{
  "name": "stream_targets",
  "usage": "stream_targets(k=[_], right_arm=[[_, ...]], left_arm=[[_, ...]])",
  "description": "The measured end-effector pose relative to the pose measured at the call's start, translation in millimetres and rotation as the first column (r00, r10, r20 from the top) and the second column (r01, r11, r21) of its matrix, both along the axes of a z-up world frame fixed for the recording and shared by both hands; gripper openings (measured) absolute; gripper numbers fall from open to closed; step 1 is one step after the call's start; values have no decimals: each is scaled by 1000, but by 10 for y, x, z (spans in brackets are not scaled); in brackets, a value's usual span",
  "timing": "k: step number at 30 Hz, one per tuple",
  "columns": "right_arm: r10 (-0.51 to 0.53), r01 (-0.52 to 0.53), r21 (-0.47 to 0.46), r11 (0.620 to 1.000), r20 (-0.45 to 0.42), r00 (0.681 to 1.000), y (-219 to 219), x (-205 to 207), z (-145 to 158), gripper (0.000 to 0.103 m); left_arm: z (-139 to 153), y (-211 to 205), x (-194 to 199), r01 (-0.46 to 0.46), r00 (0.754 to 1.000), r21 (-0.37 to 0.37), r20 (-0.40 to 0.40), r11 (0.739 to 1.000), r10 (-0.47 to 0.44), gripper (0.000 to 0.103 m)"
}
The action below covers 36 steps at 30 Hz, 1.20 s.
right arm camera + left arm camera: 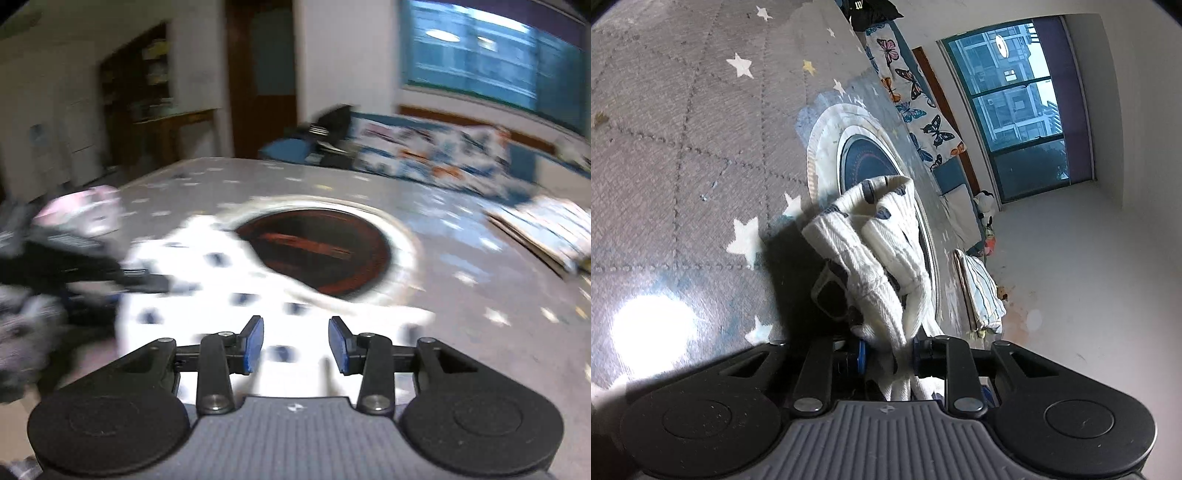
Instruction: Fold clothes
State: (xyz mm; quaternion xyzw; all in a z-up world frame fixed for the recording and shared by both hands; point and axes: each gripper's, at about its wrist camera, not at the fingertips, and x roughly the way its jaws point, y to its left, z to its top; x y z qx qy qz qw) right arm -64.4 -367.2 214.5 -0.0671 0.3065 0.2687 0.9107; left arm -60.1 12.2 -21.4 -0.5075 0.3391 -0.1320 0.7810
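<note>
A white ribbed garment with dark blue spots (pixel 882 251) hangs bunched from my left gripper (pixel 886 354), which is shut on it above the grey star-patterned bed cover (pixel 683 147). In the blurred right wrist view the same garment (pixel 207 280) spreads on the cover in front of my right gripper (pixel 295 341), which is open with nothing between its blue pads (pixel 255 343). The left gripper (pixel 92 269) shows there at the left edge of the garment.
A round dark print with a white ring (pixel 317 251) marks the bed cover behind the garment. A butterfly-patterned pillow (pixel 912 99) and a striped folded cloth (pixel 982 291) lie along the bed's far side. A pink and grey clothes pile (pixel 81 214) sits at the left.
</note>
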Motion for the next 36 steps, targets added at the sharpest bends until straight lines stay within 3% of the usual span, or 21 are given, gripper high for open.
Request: stream_targets(k=[5, 7, 14, 19, 25, 36], right_arm=[[-138, 142, 49, 989, -88, 987, -324, 326, -179, 42], [-158, 170, 91, 981, -127, 979, -423, 399, -249, 48], [-157, 185, 164, 969, -167, 973, -448, 488, -366, 46], [-167, 204, 205, 957, -187, 968, -458, 471, -368, 16], [-179, 209, 232, 950, -143, 973, -529, 378, -218, 10], [-285, 290, 188, 938, -52, 957, -1174, 366, 109, 9]], left_arm=[[12, -13, -23, 5, 1000, 21, 0, 1000, -5, 25], [24, -24, -30, 7, 1000, 30, -1, 1000, -7, 25], [82, -100, 83, 20, 1000, 59, -8, 998, -20, 25], [118, -134, 108, 38, 999, 90, -22, 995, -36, 24], [294, -309, 173, 77, 997, 163, -3, 984, -77, 22], [520, -989, 541, 206, 977, 195, 20, 959, -214, 21]])
